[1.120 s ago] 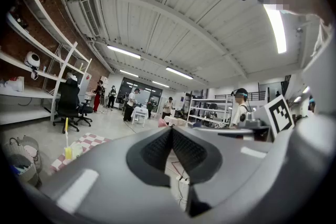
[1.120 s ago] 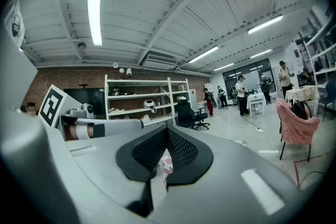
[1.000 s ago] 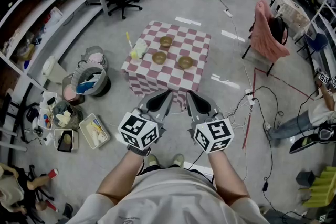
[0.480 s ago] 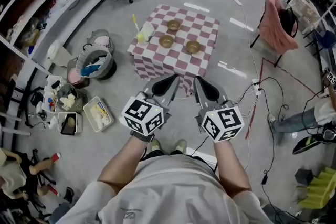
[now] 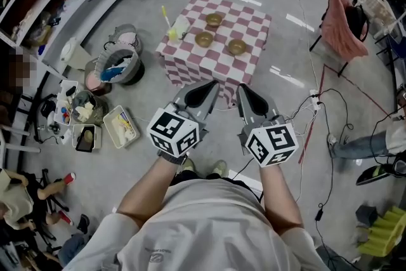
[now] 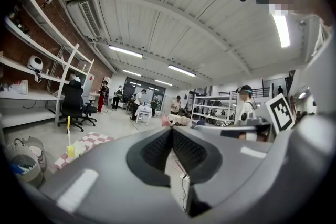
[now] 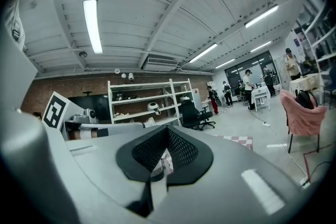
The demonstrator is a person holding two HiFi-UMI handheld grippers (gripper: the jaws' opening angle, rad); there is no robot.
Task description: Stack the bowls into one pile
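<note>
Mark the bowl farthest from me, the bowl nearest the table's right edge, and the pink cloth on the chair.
Farthest bowl (image 5: pixel 214 19): head view, its hollow centre.
Right-edge bowl (image 5: pixel 237 46): head view, its hollow centre.
Pink cloth (image 5: pixel 342 21): head view, the middle of the drape.

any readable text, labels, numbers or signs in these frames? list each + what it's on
No readable text in any view.
Left marker cube, on the left gripper: black-and-white square patterns only, no letters or digits.
Right marker cube, on the right gripper: the same kind of pattern, no letters or digits.
Shirt print: too small to read.
</note>
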